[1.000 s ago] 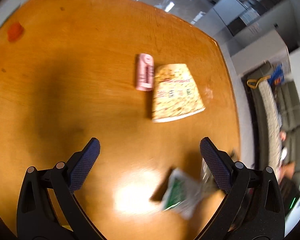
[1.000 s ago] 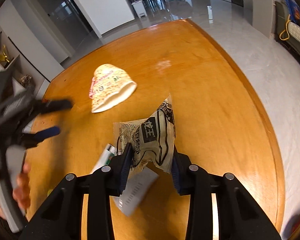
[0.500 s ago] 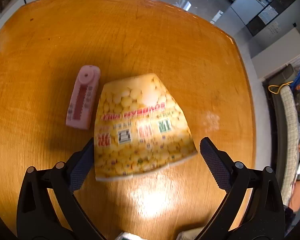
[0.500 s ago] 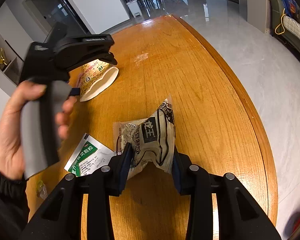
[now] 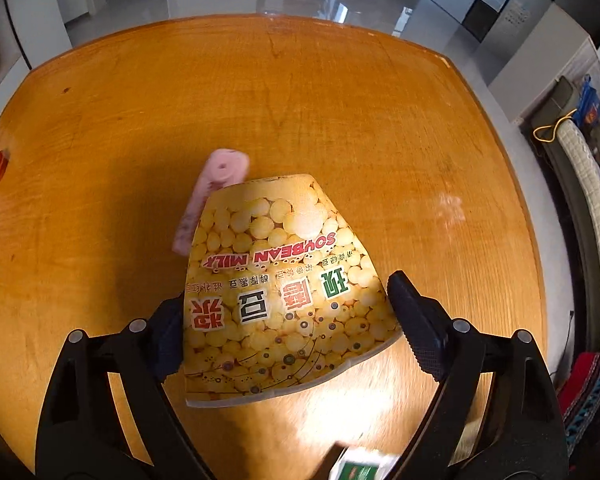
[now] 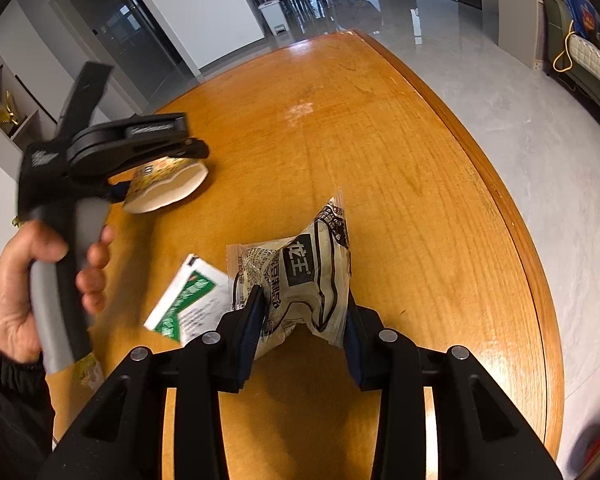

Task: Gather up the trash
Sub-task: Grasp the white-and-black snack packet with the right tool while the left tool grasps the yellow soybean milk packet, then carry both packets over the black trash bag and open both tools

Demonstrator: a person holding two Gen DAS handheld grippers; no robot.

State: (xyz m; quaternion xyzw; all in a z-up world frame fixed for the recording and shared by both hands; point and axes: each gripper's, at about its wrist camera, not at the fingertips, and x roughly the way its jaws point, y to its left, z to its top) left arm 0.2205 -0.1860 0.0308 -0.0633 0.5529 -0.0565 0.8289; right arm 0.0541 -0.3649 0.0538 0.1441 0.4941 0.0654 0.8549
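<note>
The left gripper (image 5: 288, 320) is set over the cup (image 5: 284, 292), a flattened soy-milk paper cup lying on its side on the table (image 5: 340, 120). Its jaws have just been closing, with the cup between them. The left finger (image 5: 168, 332) sits against the cup's edge; the right finger (image 5: 416, 324) is beside the other edge, and contact there cannot be made out, so the cup is not judged to be gripped yet. The cup's open rim faces back toward the gripper, and its narrow base points away, ahead of the fingertips.

A pink tube (image 5: 212, 200) lies just beyond the left fingertip, partly hidden behind the cup's far end.

The right gripper (image 6: 300, 320) is pinched on a bag (image 6: 300, 280), a crumpled grey-and-white snack wrapper held upright between the pads. A green sachet (image 6: 184, 300) lies just left of the right gripper's left finger.

Risks from here, as judged: the cup is soft and already flattened, so it may be buckled or squirted forward out of the pads when squeezed near its wide rim. The pink tube may be nudged away if the cup is pushed ahead. The bag could slip if the right grip is relaxed while attention is on the left hand (image 6: 40, 280).
</note>
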